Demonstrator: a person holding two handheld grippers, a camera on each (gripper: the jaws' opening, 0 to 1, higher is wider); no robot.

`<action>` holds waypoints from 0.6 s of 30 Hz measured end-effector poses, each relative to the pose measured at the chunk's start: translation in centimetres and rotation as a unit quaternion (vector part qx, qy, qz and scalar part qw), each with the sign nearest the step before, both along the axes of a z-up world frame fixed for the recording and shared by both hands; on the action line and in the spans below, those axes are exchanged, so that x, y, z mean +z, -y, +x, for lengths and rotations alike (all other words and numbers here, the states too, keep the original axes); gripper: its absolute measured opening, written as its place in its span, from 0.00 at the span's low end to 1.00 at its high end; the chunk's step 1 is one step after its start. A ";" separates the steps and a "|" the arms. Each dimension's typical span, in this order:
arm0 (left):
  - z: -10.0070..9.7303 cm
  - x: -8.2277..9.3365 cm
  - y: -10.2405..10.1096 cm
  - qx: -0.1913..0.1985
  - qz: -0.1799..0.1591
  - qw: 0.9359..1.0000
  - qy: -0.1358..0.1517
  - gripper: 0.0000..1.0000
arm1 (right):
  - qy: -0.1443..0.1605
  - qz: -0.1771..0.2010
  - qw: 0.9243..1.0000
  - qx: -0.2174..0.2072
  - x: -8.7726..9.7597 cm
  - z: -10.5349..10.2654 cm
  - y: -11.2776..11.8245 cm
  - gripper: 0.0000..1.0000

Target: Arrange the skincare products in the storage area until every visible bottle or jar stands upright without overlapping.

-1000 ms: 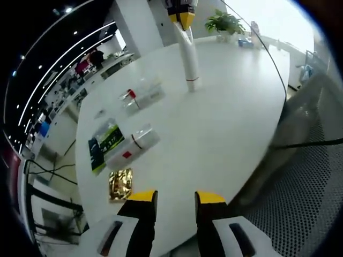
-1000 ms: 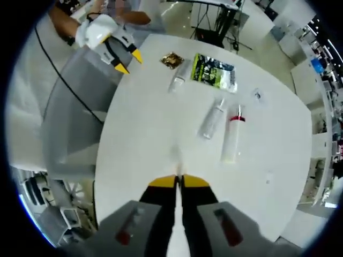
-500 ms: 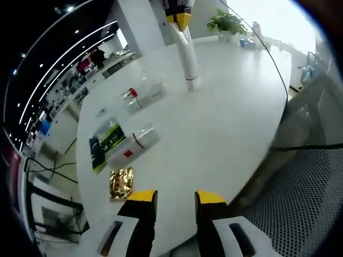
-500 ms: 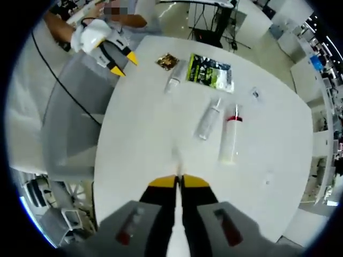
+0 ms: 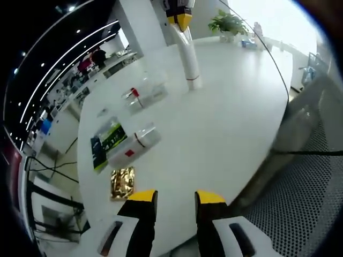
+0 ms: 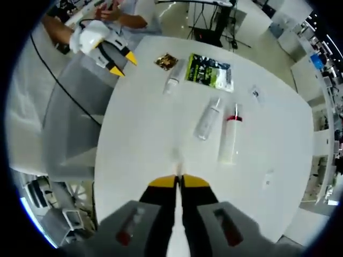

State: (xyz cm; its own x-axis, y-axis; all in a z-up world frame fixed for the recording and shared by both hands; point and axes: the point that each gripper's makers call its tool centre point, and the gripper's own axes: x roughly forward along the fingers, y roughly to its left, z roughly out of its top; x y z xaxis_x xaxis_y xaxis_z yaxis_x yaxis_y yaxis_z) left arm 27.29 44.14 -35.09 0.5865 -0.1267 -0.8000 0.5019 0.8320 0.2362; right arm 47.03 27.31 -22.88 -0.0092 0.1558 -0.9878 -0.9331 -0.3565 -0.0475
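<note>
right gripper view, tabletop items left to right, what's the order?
Gold foil packet → small white tube → green and black sachet → clear bottle lying flat → white bottle with red collar, lying flat → small clear packet.

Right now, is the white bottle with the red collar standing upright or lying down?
Lying down: the white bottle with the red collar rests lengthwise on the table.
</note>
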 end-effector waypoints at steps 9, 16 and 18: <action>-0.1 -0.1 0.1 0.000 -0.001 1.000 -0.002 0.29 | 0.002 -0.002 1.000 0.002 0.0 0.0 0.3 0.01; -0.2 -0.2 0.2 -0.002 0.000 1.000 -0.007 0.29 | 0.008 0.001 1.000 -0.006 0.1 1.0 0.8 0.01; -0.2 -0.2 0.2 -0.002 0.001 1.000 -0.008 0.29 | 0.008 0.003 1.000 -0.008 0.1 1.2 0.8 0.01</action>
